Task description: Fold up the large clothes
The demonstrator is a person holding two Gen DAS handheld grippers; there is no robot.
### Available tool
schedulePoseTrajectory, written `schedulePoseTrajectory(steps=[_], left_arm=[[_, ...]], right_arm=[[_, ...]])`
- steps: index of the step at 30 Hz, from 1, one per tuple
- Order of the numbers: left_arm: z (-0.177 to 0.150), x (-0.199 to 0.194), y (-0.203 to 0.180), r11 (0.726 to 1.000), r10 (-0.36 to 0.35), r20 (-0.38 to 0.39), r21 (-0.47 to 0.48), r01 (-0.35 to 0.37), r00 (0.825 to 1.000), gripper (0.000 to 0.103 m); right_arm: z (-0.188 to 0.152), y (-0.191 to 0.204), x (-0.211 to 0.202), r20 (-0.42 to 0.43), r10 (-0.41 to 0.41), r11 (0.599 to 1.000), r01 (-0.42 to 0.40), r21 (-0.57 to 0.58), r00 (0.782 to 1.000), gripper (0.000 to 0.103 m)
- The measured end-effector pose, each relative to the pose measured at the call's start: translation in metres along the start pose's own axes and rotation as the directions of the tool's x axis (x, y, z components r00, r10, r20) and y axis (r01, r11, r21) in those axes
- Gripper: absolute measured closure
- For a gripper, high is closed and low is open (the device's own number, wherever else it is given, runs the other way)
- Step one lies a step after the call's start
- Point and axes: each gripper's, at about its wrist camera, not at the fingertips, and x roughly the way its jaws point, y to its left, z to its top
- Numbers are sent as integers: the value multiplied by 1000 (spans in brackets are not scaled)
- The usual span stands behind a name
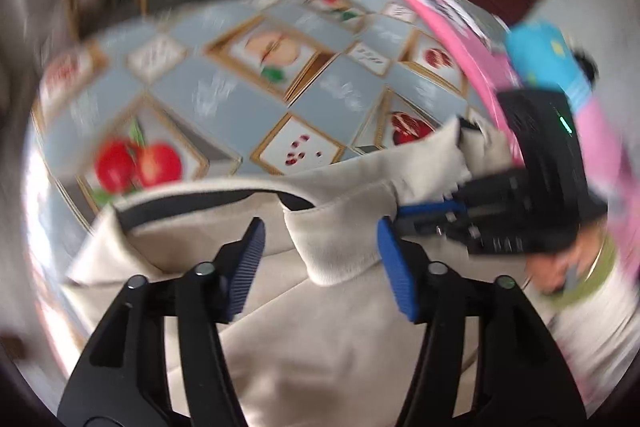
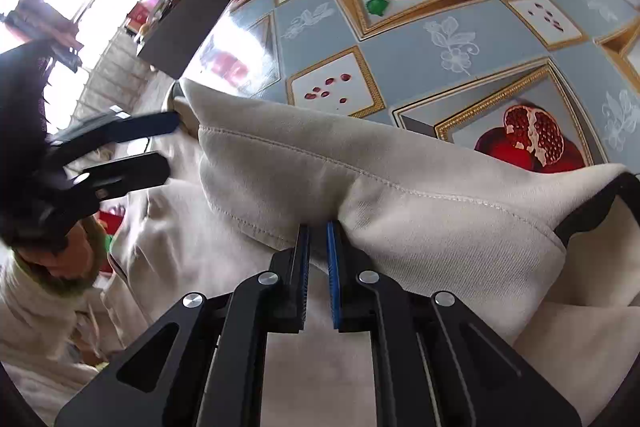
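Currently the cream garment (image 2: 420,211) lies bunched at the near edge of the table (image 2: 400,39), which wears a blue-grey fruit-print cloth. Right gripper (image 2: 318,247): jaws narrowed to a slit, pinching a stitched fold of the garment near its black-trimmed edge. Left gripper (image 1: 320,247): jaws wide apart, a fold of the garment standing between the blue pads (image 1: 394,267), not pressed. Left wrist view is motion-blurred. A pink hoop (image 1: 452,35) sits far right.
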Motion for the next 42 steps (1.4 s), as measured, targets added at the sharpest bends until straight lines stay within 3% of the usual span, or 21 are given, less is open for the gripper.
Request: schedulePoseTrajectory(steps=[2, 4, 10, 11, 13, 17, 22, 27, 33, 37, 42], left_arm=[[4, 17, 11, 994, -46, -44, -100, 41, 998, 45], [4, 32, 19, 984, -50, -76, -173, 37, 996, 45], [-2, 44, 14, 983, -58, -88, -176, 42, 994, 47], [-2, 45, 13, 984, -60, -82, -174, 45, 995, 47], [0, 43, 12, 984, -65, -73, -169, 52, 995, 51], [3, 34, 13, 982, -73, -49, -176, 63, 996, 59], [3, 33, 16, 978, -74, -41, -198, 64, 996, 63], [0, 39, 22, 972, -74, -52, -227, 61, 996, 67], [-2, 39, 19, 977, -77, -74, -202, 61, 994, 69], [-1, 39, 19, 978, -78, -81, -200, 60, 994, 69], [-2, 40, 17, 981, -75, -82, -187, 59, 994, 69]], right_arm=[[-4, 0, -6, 16, 2, 1000, -2, 10, 1000, 95], [-10, -2, -16, 41, 2, 1000, -4, 29, 999, 94], [-30, -22, -42, 121, -10, 989, -8, 145, 993, 91], [-36, -29, -53, 159, -3, 980, -29, 197, 987, 88], [-47, -39, -73, 226, -6, 964, -55, 261, 974, 68], [-63, -66, -103, 312, -115, 919, -18, 394, 943, 61], [-60, -95, -90, 243, -126, 867, -12, 499, 962, 59], [-58, -100, -71, 212, -28, 857, -86, 508, 977, 59], [-56, -90, -63, 196, 71, 851, -162, 500, 978, 59], [-53, -93, -60, 195, 134, 823, -218, 525, 972, 59], [-49, -89, -60, 184, 138, 825, -215, 522, 973, 59]])
